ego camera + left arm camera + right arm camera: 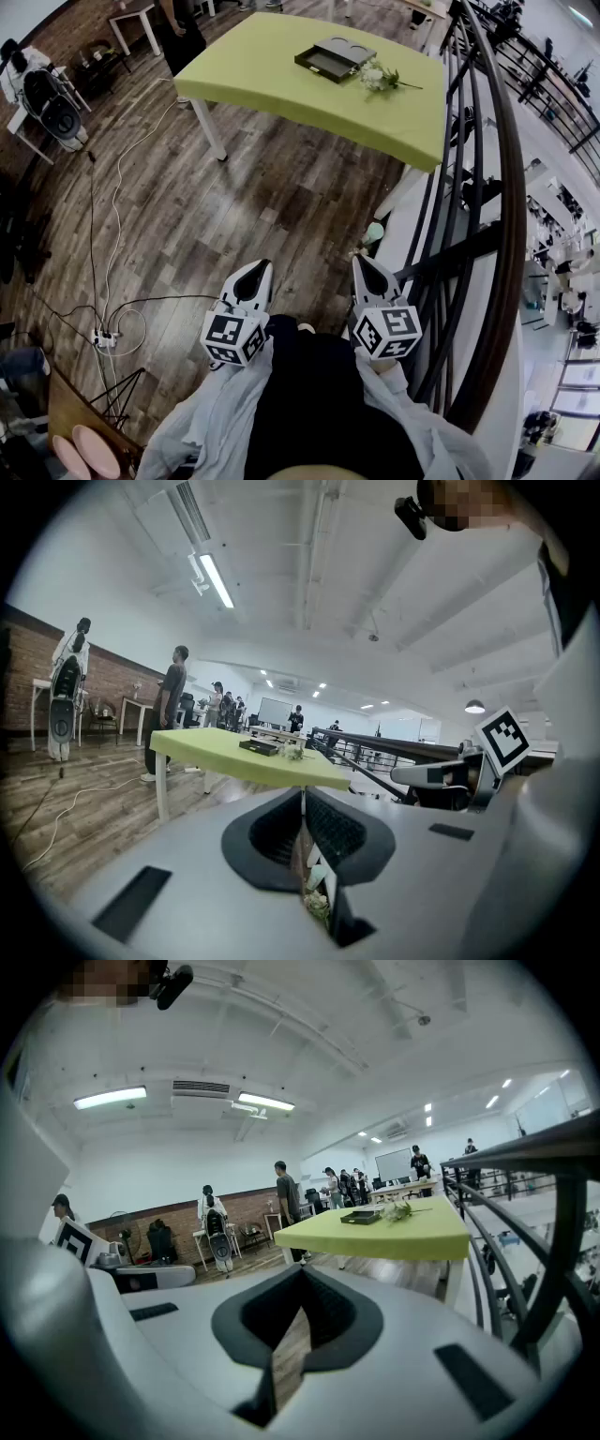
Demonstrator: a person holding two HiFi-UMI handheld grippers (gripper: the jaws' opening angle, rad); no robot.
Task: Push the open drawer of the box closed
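- The green counter (281,80) is standing on the wooden floor (244,216), far ahead of the person holding the grippers.
- The box (345,47) is lying on the counter's far part, toward its right end, well apart from both grippers.
- Its drawer (317,64) is sticking out open, toward the counter's near left side.
- A sprig of white flowers (380,77) is lying on the counter just to the right of the box; whether the two are touching cannot be told.
- The left gripper (262,266) is hanging close to the person's body, well short of the counter's near edge and pointing toward it. Its fingers are clenched together, with nothing between them.
- The right gripper (362,260) is hanging beside the left one, equally far from the counter and aimed the same way. Its fingers are meeting at the tips and grasping nothing.
- A dark metal railing (497,206) is running past the counter's right end and back alongside the right gripper.
- Pale cables (117,216) are trailing over the floor to the left of the counter, ending at a power strip (103,339) near the person.
- In the left gripper view, several people (172,710) are standing beyond the counter's left and far sides.
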